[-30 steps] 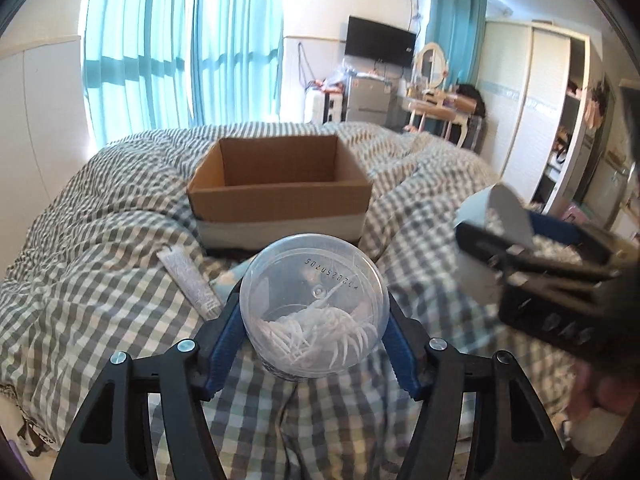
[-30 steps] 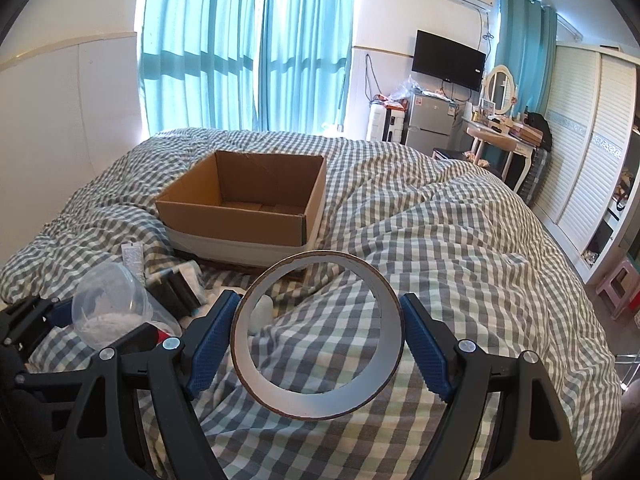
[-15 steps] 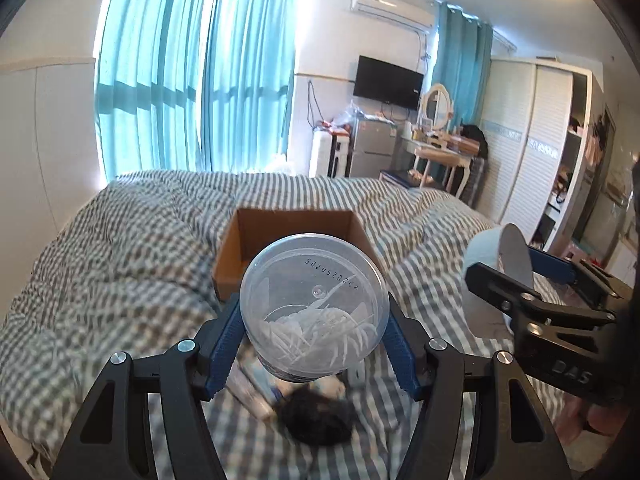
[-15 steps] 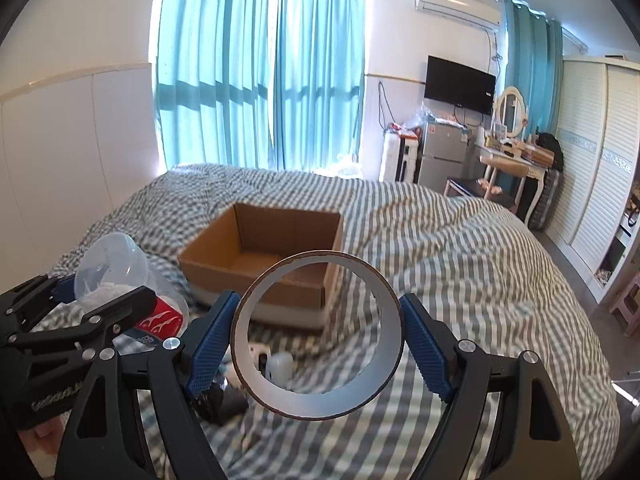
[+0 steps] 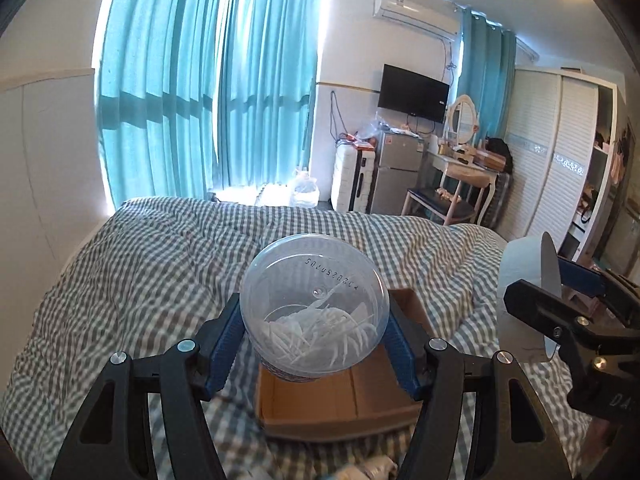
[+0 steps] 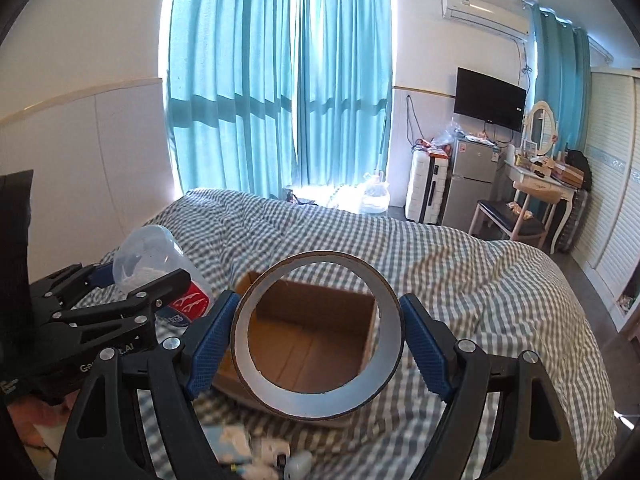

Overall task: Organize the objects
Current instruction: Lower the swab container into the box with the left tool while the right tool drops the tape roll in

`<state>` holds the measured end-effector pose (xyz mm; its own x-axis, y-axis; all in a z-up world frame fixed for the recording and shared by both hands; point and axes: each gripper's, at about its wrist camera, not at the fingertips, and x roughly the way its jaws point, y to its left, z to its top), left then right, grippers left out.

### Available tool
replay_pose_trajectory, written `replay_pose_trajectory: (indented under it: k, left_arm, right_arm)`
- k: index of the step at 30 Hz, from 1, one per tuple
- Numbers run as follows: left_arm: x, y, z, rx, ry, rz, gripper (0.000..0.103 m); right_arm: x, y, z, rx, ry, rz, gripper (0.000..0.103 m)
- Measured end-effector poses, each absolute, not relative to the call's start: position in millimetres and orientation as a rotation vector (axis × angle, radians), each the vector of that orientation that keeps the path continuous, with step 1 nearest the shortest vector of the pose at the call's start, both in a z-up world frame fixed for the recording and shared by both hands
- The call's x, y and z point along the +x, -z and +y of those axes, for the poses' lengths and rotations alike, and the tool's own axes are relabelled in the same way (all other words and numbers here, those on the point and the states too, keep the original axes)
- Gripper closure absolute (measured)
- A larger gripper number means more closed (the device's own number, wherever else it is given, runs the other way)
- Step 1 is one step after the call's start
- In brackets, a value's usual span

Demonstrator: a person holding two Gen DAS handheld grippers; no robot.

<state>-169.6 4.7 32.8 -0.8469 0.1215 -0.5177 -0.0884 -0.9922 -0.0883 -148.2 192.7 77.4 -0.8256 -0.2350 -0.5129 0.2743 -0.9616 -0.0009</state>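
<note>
- Cardboard box (image 6: 316, 340) sits open-top on the checked bed (image 6: 480, 280), directly ahead of and below both grippers. It looks empty as far as the views show.
- Left gripper (image 5: 316, 344): fingers closed on a clear plastic tub (image 5: 314, 308), pads on opposite sides of its round wall. Tub axis points forward along the fingers; white picks lie loose inside.
- In the left view the tub overlaps the box's near-left part, so the tub looks to be over the opening or just short of it.
- Right gripper (image 6: 316, 340): fingers clamped across a tape roll (image 6: 316, 332), ring face toward the camera, roll axis forward. Box interior is visible straight through the hole.
- The left gripper shows at the left of the right view; the two sit side by side and close, neither clearly nearer the box.
- My read: both loads need a drop down and slightly forward; watch for a clash over the one opening.
- Small blurred items lie on the bed at the near edge; can't identify them.
</note>
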Motion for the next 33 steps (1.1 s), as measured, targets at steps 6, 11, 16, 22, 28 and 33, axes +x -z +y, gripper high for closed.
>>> replay_pose_trajectory:
  k: [6,11,16,22,28,33]
  left_arm:
    - [-226.2,-0.3,1.8,-0.883,-2.834,-0.067,0.037]
    - [-261.7,43.7,1.0,-0.988,-2.748,-0.077,0.037]
    - [-283.0,77.5,3.1,-1.066,-2.681,-0.042,0.037]
    - [-295.1,96.6,14.1,-1.139,-2.615,-0.027,0.036]
    - [-297.9,100.1,17.5,-1.184,-2.61,0.018,0.034]
    - [-294.1,98.7,14.2,-1.236,-2.63,0.007,0.029]
  right_arm:
    - [-224.6,-51.7,177.2,0.865,2.727,0.045,0.023]
    - [-279.1,0.9,172.7,1.011,2.68,0.029,0.023]
    - [-303.9,46.4,178.4,1.112,2.638,0.015,0.023]
    - [-314.5,71.7,185.9,1.159,2.625,0.015,0.023]
    - [-315.9,78.2,191.2,1.176,2.628,-0.021,0.022]
    - [-302.5,57.1,198.5,1.134,2.662,-0.093,0.012]
